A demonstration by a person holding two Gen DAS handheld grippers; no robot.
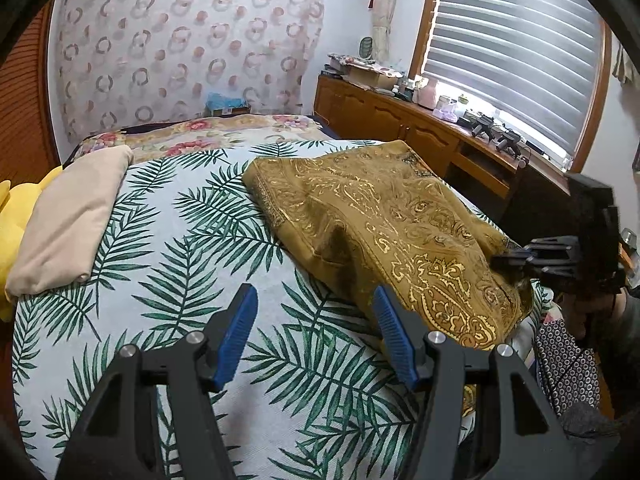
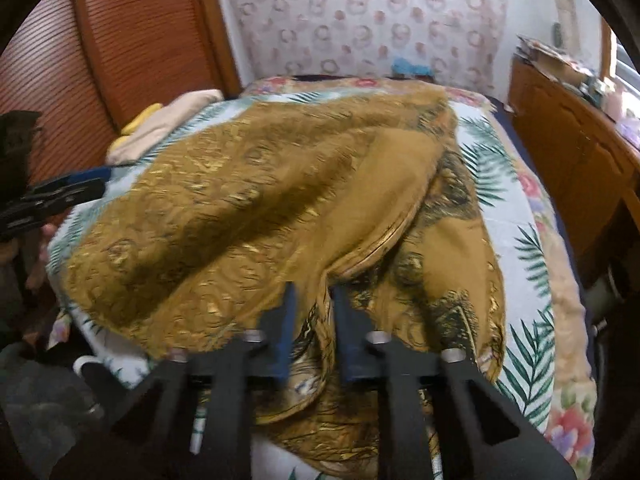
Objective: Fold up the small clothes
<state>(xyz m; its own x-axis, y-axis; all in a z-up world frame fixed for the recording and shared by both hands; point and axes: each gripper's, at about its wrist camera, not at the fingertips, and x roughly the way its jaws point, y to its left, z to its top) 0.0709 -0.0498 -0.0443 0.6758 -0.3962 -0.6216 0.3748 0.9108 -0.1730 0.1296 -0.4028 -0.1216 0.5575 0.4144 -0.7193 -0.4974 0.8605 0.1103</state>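
Gold patterned cloth (image 2: 256, 208) lies rumpled across the middle of the bed (image 1: 168, 248), one flap turned over, so folding looks barely started; most folds remain. Right gripper (image 2: 312, 300) at frame bottom is pinched onto the cloth's near edge. Left gripper (image 1: 316, 300) hangs spread and empty beside the cloth. Beige pillow (image 1: 72, 216) at left. No readable writing or labels anywhere.

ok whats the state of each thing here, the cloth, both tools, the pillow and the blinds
gold cloth: unfolded, rumpled, one edge hanging off the bed
left tool: open, holding nothing, over the bedspread
right tool: nearly closed over a ridge of the cloth; a firm grip cannot be told
beige pillow: lying flat
blinds: lowered
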